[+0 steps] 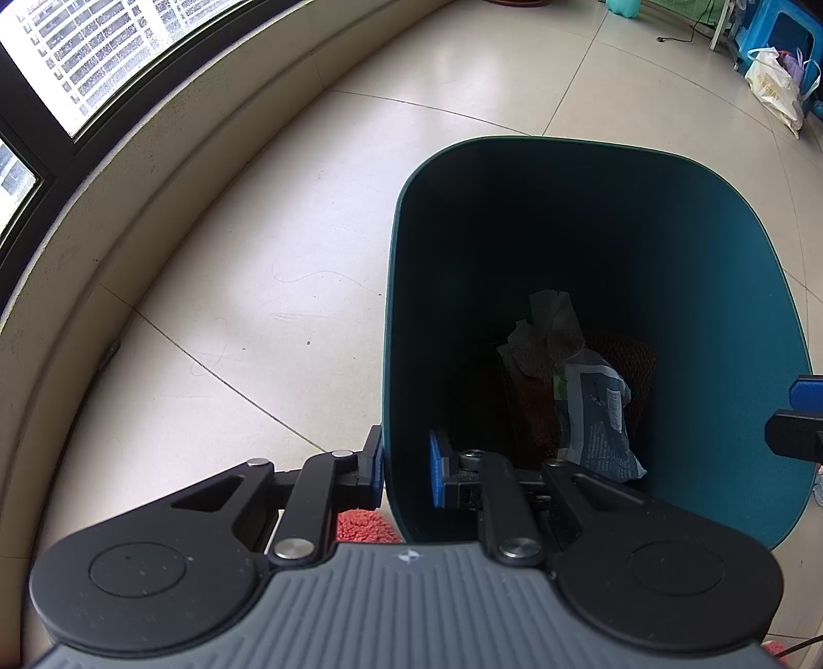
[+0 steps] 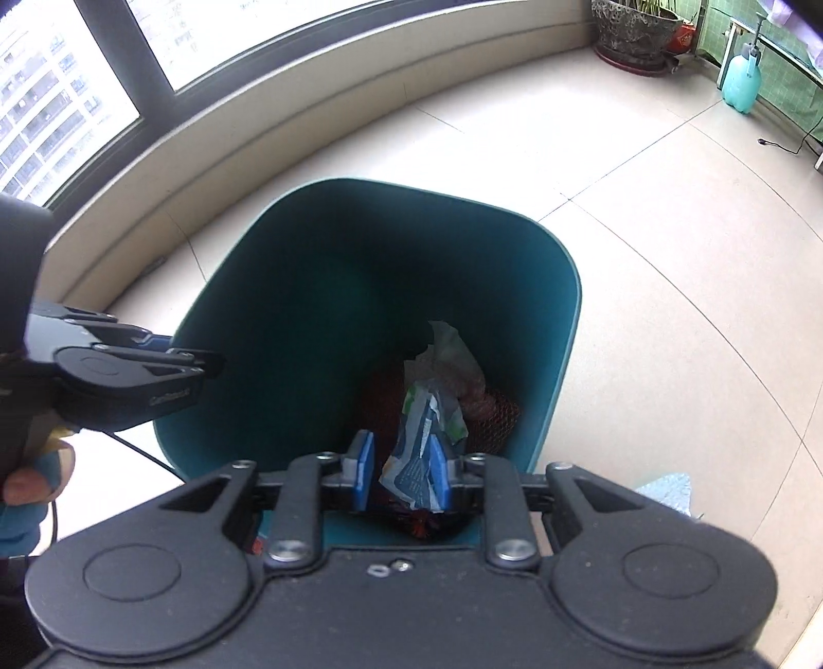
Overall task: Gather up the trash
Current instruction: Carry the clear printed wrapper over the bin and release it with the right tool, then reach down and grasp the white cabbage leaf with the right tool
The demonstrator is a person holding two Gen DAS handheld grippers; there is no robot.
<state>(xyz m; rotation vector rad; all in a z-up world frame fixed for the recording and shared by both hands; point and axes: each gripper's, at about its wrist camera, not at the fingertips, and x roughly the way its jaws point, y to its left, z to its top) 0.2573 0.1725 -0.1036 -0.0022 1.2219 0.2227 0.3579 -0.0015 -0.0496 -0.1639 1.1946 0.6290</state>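
A teal trash bin [image 1: 566,140] [image 2: 411,188] stands on the tiled floor. My left gripper [image 1: 406,468] [image 2: 206,368] is shut on the bin's near left wall, one pad outside and one inside. At the bottom of the bin lie a blue-and-white wrapper [image 1: 599,427] [image 2: 419,442], crumpled paper [image 1: 550,319] [image 2: 452,350] and red mesh netting [image 1: 630,355] [image 2: 499,417]. My right gripper [image 2: 401,473] [image 1: 802,411] hovers over the bin's near right rim. Its jaws stand apart and the wrapper shows through the gap, down in the bin, not pressed by the pads.
A low beige ledge under a dark-framed window curves behind the bin. A red fuzzy cloth [image 1: 365,527] lies by the bin's base, a light blue cloth [image 2: 663,489] on its other side. Farther off are a plant pot [image 2: 638,31], a teal spray bottle [image 2: 740,82] and a white bag [image 1: 771,87].
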